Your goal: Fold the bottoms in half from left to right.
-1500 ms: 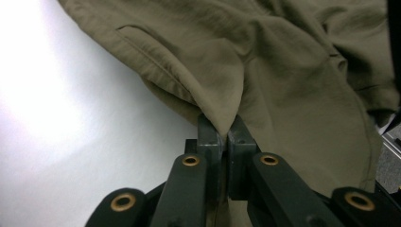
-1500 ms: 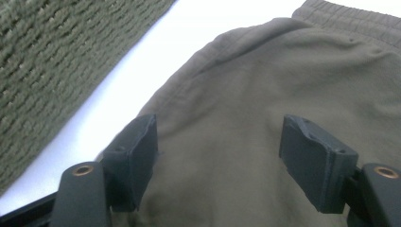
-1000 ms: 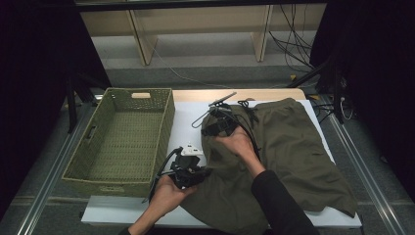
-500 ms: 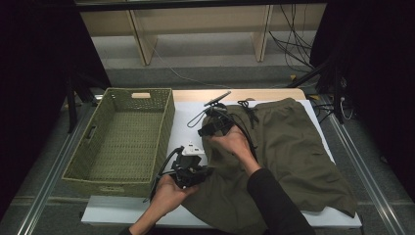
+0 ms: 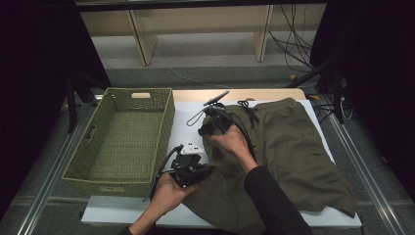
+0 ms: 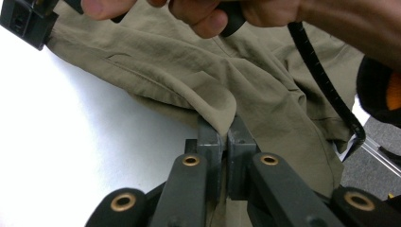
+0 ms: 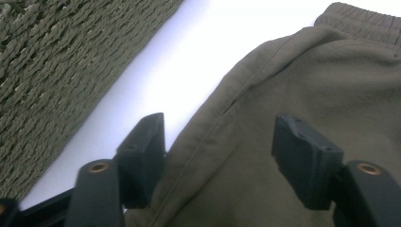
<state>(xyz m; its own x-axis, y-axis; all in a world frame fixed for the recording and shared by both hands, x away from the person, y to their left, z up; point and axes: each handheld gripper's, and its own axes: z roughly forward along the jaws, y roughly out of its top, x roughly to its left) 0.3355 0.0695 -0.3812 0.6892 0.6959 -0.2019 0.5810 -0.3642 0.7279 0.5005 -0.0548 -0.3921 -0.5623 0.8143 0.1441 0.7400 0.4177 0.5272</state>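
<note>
A green woven basket [image 5: 125, 139] is standing on the white surface [image 5: 183, 127], just left of the olive shorts [image 5: 293, 152], which are lying spread across the surface's right part. The left claw [image 5: 192, 166] is pinching a fold at the shorts' near left edge, jaws clamped tight on the cloth. The right claw [image 5: 211, 125] is hovering over the shorts' left side seam near the waistband, its jaws fairly wide and just closing in, fabric lying between them ungripped.

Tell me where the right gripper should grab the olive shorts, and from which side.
Grip the side seam edge of the olive shorts nearest the basket, coming from above. The right gripper straddles that edge, its jaws just closing, nothing pinched yet. The left gripper holds the same edge lower down.
</note>
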